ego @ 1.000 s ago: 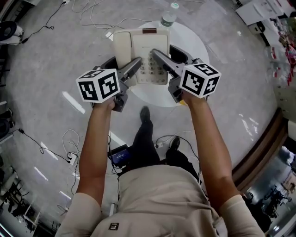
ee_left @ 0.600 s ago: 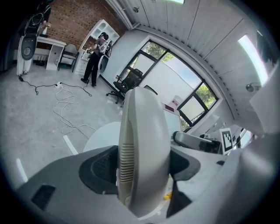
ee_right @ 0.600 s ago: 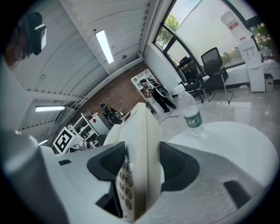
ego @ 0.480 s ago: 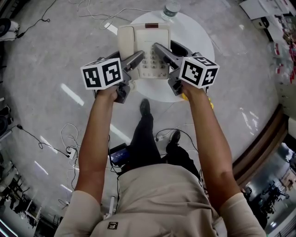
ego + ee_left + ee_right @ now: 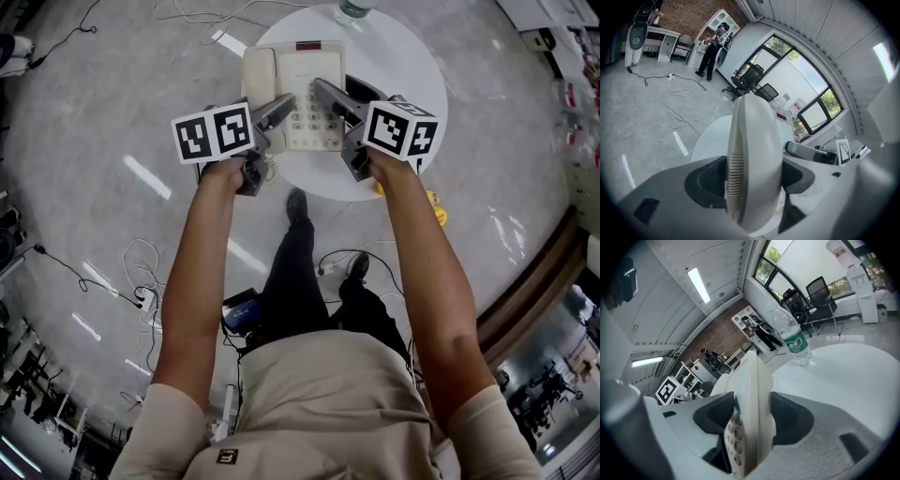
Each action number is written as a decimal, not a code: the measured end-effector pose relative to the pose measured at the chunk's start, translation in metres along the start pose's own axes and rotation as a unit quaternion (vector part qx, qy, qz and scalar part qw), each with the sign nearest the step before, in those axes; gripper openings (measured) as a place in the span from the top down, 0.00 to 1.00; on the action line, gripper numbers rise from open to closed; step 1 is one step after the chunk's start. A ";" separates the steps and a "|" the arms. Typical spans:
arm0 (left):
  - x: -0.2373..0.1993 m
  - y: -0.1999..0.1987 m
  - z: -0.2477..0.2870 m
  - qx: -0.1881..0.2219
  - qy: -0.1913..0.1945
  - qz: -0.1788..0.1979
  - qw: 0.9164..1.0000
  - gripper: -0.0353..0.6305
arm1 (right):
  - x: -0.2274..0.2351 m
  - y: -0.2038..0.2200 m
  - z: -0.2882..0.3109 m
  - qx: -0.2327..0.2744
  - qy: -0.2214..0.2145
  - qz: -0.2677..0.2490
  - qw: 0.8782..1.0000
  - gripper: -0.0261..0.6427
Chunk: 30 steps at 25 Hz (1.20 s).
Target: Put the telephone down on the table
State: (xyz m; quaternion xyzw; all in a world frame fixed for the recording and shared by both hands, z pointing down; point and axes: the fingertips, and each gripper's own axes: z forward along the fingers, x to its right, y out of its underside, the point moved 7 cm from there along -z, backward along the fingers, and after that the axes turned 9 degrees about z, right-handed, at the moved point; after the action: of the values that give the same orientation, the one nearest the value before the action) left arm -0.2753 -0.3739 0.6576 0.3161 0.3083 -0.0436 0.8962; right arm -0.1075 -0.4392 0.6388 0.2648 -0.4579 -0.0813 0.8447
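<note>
A cream desk telephone [image 5: 295,94] with its handset on the left and a keypad hangs over the round white table [image 5: 412,84]. My left gripper [image 5: 278,110] is shut on the telephone's near left side, where the handset [image 5: 752,159] fills the gap between the jaws. My right gripper [image 5: 325,95] is shut on the near right side, with the keypad edge [image 5: 747,427] wedged between its jaws. Whether the telephone touches the tabletop cannot be told.
A clear water bottle [image 5: 790,336] with a green label stands on the table's far side [image 5: 354,9]. Cables [image 5: 202,14] trail on the grey floor beyond the table. A yellow object [image 5: 433,206] lies on the floor to the right. Office chairs [image 5: 750,82] stand far off.
Both grippers have carried the telephone forward, farther over the white table. Their hold on it is unchanged.
</note>
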 end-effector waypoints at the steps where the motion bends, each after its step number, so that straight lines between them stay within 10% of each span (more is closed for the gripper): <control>1: -0.003 0.004 0.004 -0.003 -0.001 -0.003 1.000 0.46 | 0.005 0.003 0.002 -0.002 0.000 0.003 1.000 0.62; 20: -0.039 0.042 0.052 -0.040 -0.017 -0.033 0.999 0.46 | 0.075 0.051 0.031 -0.018 0.030 0.076 0.996 0.61; 30: -0.036 0.043 0.051 -0.035 -0.032 -0.013 0.999 0.46 | 0.073 0.053 0.030 -0.027 0.089 0.032 0.995 0.63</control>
State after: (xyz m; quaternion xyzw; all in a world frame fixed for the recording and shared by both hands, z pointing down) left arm -0.2657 -0.3745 0.7328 0.2787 0.2853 -0.0547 0.9154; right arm -0.0961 -0.4335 0.7332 0.2335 -0.3868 -0.0428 0.8911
